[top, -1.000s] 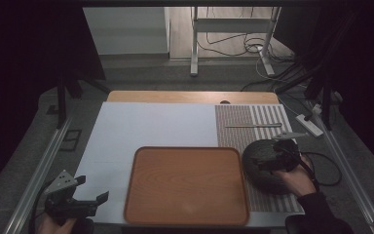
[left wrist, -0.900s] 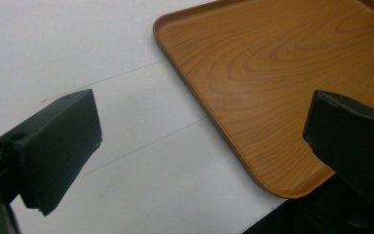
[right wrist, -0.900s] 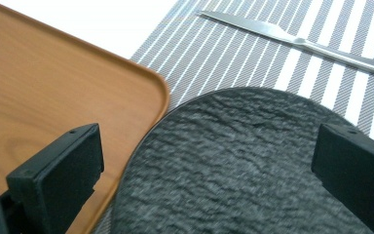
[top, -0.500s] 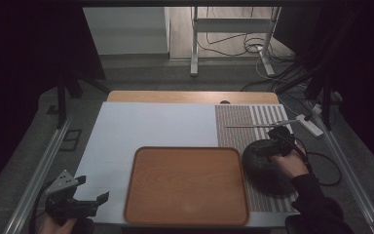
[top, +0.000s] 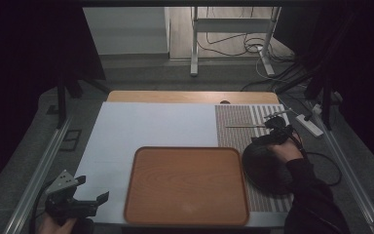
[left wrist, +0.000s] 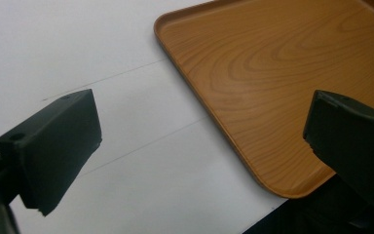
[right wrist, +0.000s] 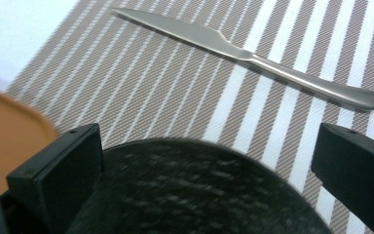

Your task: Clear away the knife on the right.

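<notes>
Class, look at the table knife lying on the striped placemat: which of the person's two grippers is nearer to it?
The right gripper is nearer, just beside the knife over the striped placemat. The left gripper sits at the table's near left corner, beyond the wooden tray.

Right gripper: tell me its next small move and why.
Probably ease the right gripper forward toward the table knife. Its jaws stand wide open above the dark round plate, holding nothing, and the knife lies just beyond on the striped placemat, apart from the plate.
</notes>
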